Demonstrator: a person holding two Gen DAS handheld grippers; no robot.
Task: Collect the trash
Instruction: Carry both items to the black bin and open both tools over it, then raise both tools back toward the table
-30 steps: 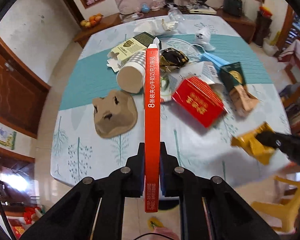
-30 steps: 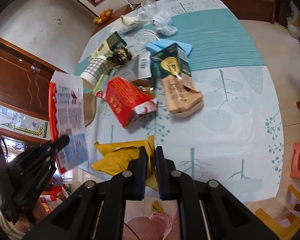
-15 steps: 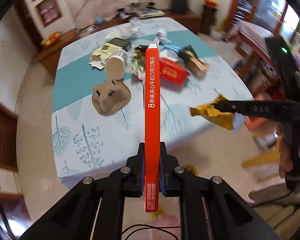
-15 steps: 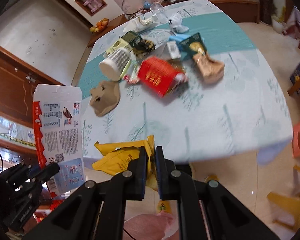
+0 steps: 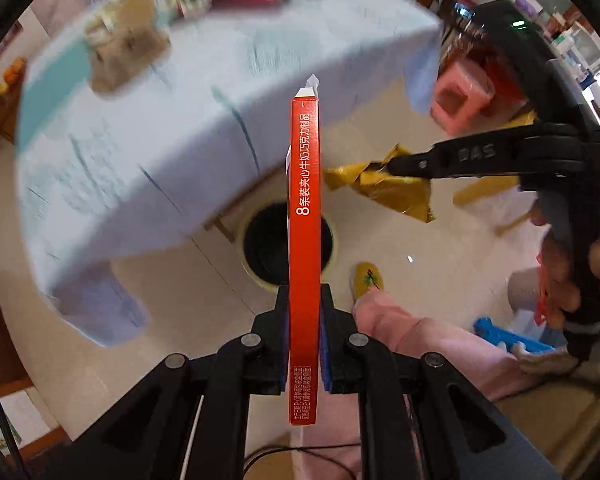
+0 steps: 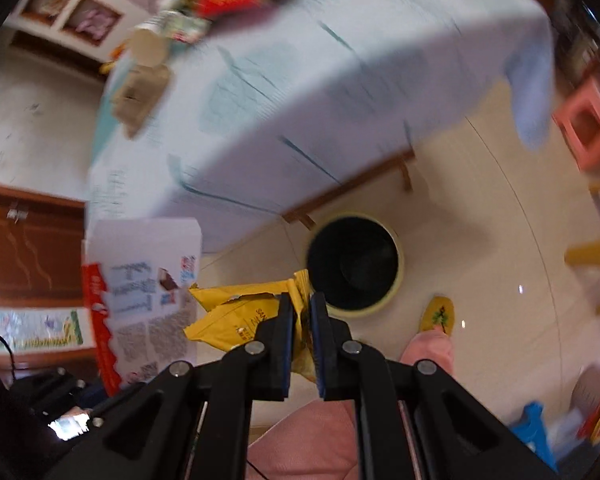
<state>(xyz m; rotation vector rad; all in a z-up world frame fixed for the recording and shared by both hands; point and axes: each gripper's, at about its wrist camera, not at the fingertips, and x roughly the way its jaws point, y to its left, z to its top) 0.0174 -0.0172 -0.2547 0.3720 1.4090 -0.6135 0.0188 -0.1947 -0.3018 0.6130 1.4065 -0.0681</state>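
Trash: left gripper (image 5: 304, 308) clamps red carton (image 5: 305, 216), right gripper (image 6: 300, 316) clamps yellow wrapper (image 6: 236, 316); bin (image 6: 356, 266) just beyond both tips. Nothing dropped; litter remains on table (image 6: 300, 100).

Home, dining/living room. Evidence:
- Dining bench (image 5: 172, 128) under a pale blue tablecloth with a tree print and a teal stripe, litter of food packaging at its far end, 11–12 o'clock in the left wrist view.
- Glossy cream floor tiles (image 6: 480, 240), round dark-lined waste bin (image 6: 354, 266) on the floor by the bench edge, centre of the right wrist view.
- Pink plastic stool (image 5: 460, 98) at 2 o'clock, yellow plastic chair (image 6: 592, 256) at 3 o'clock in the right wrist view.
- Brown wooden door or cabinet (image 6: 28, 248) at 9 o'clock, wall niches with ornaments (image 6: 72, 12) at 10 o'clock.
- Person in pink trousers (image 5: 420, 332) and a yellow slipper (image 6: 440, 314).
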